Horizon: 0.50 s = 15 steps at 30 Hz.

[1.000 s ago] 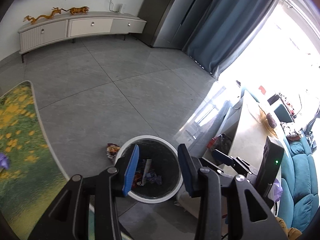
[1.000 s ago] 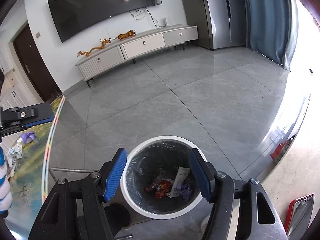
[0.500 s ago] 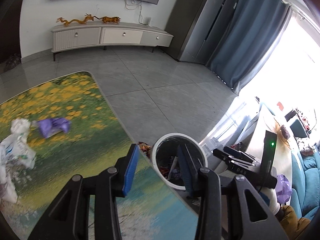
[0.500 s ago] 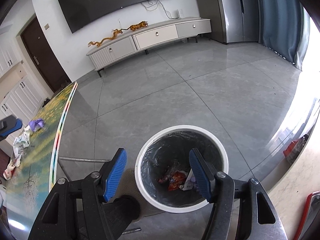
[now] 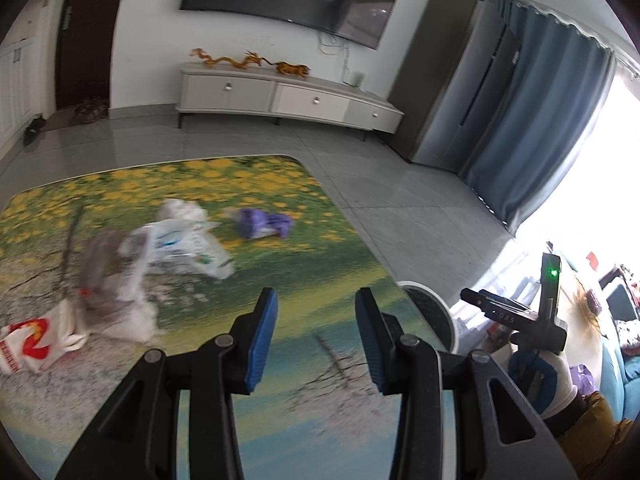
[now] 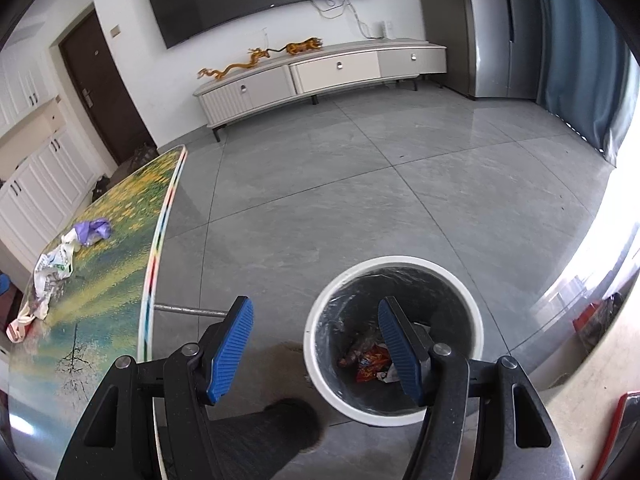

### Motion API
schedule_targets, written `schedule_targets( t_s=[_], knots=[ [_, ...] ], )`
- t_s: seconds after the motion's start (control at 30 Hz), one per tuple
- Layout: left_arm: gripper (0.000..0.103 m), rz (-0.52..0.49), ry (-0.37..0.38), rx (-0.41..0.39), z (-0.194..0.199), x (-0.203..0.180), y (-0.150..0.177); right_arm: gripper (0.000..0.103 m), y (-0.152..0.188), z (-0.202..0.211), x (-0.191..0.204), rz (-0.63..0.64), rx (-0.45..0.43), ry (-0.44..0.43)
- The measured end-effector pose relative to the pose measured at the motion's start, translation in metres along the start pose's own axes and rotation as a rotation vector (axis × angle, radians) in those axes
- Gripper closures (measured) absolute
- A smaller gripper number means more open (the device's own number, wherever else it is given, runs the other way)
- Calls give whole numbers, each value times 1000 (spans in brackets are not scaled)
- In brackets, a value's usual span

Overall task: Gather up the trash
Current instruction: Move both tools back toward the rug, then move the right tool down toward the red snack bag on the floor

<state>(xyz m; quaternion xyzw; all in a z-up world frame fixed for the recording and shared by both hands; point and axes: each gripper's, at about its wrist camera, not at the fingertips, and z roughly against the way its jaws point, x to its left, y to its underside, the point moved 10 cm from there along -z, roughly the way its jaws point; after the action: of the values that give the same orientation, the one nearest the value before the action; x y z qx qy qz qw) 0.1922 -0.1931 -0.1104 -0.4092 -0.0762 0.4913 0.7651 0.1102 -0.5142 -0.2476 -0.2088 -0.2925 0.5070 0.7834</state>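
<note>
Trash [image 5: 176, 248] is seen on the table [image 5: 320, 344], in the left half of the left wrist picture, above and to the left of the left claw [image 5: 316, 336]. A white plastic bag is spread there, with its long side running from lower left to upper right. A purple wrapper [image 5: 262, 222] is found just beside it, toward the middle of the picture. A red and white bag [image 5: 28, 344] is seen at the far left edge.

The left claw is held open over the table, and nothing is held in it. It is judged to be the nearer claw, so a reach up and to the left is called for.

In the right wrist picture the right claw [image 6: 316, 344] is also held open, with nothing in it. The bin [image 6: 400, 264] is seen on the floor behind it, at the lower middle, with wrappers inside. The trash [image 6: 56, 264] is seen far off at the left edge, well apart from this claw.
</note>
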Motion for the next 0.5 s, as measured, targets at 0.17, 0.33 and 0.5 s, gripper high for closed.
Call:
schedule_targets(
  t_s=[0.17,0.33,0.5],
  knots=[
    [64,44,-108,-42,25,44,6,40,-5,-23,16,43,30,-31],
    [64,80,-197,-32,26,68,17,41,-20,-57,16,57,49,-57],
    [64,82,-251,14,9,71,31,40,-24,-116,9,62,101,-96]
  ],
)
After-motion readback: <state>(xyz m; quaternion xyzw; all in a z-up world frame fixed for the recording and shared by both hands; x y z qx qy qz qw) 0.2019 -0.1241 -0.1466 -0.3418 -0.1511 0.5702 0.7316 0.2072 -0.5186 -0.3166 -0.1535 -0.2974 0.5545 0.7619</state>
